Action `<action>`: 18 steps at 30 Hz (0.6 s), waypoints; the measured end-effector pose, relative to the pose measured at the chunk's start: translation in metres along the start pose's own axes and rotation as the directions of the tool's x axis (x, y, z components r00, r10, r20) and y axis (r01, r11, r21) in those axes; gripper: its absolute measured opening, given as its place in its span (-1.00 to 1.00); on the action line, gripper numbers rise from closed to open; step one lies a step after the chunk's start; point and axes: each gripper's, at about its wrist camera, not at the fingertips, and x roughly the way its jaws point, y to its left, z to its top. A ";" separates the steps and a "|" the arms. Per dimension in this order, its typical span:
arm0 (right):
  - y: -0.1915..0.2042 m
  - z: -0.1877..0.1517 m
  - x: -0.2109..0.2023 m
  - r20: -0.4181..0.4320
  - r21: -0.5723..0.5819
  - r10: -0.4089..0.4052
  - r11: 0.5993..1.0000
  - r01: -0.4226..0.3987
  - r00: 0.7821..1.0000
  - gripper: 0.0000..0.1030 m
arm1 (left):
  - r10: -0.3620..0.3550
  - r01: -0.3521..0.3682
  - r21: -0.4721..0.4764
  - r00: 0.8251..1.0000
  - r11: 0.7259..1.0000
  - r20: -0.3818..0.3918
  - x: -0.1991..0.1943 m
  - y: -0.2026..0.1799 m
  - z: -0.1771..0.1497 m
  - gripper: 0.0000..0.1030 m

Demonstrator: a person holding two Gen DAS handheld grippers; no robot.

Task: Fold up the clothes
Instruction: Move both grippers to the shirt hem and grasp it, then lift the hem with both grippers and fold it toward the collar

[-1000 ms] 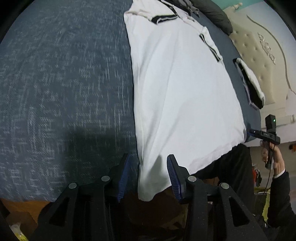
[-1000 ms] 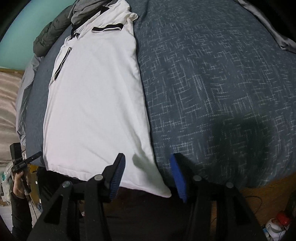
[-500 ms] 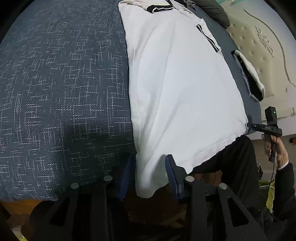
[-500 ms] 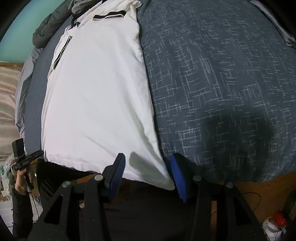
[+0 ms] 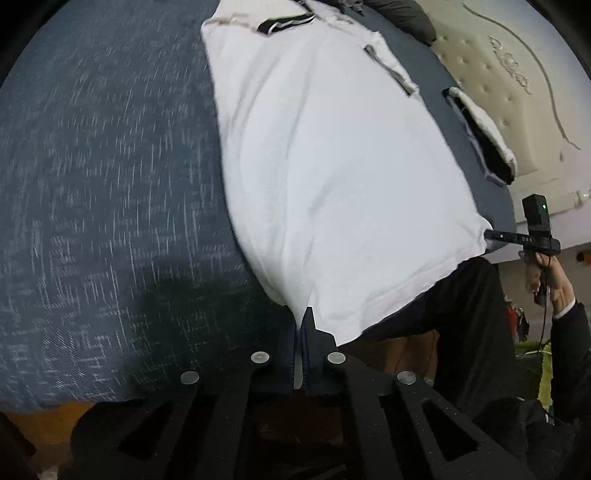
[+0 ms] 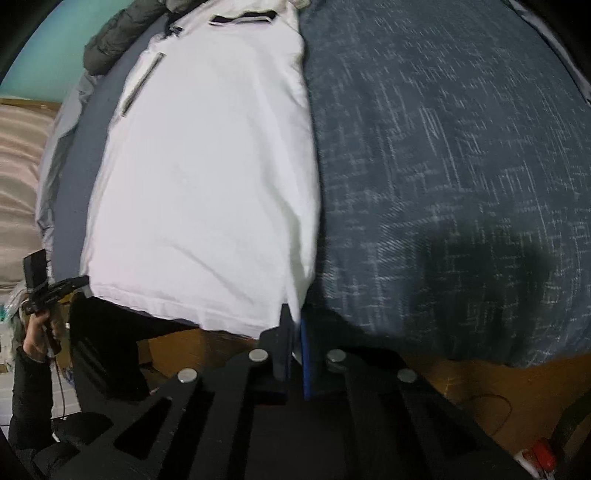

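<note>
both grippers, left and right, just clamped on the shirt's hem corners; shirt stretches flat ahead of our fingers. sides look folded in, we judge lengthwise fold remains.

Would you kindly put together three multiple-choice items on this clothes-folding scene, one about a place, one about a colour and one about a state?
1. Where does the white shirt lie?
A. On the dark blue bedspread
B. On a wooden floor
C. On a chair

2. What colour is the trim on the shirt's sleeve cuff?
A. Red
B. Black
C. Green

3. How does the left gripper stand?
A. Wide open above the shirt
B. Shut on the shirt's hem corner
C. Shut on nothing

Key: 1 A, the patterned bedspread shows beside the shirt; 2 B, a dark band edges the cuff; 3 B, white cloth runs in between the closed fingers.
</note>
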 end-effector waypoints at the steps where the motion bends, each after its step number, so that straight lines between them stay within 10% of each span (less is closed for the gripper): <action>1: 0.003 0.004 -0.004 0.013 -0.003 0.013 1.000 -0.013 1.000 -0.94 | -0.001 0.001 0.004 1.000 1.000 0.011 -0.006 -0.002 0.003 -0.96; 18: 0.051 0.092 -0.106 0.235 -0.080 0.082 0.995 -0.065 0.968 -0.95 | -0.010 0.011 -0.003 0.973 1.000 0.229 -0.085 -0.021 0.131 -0.95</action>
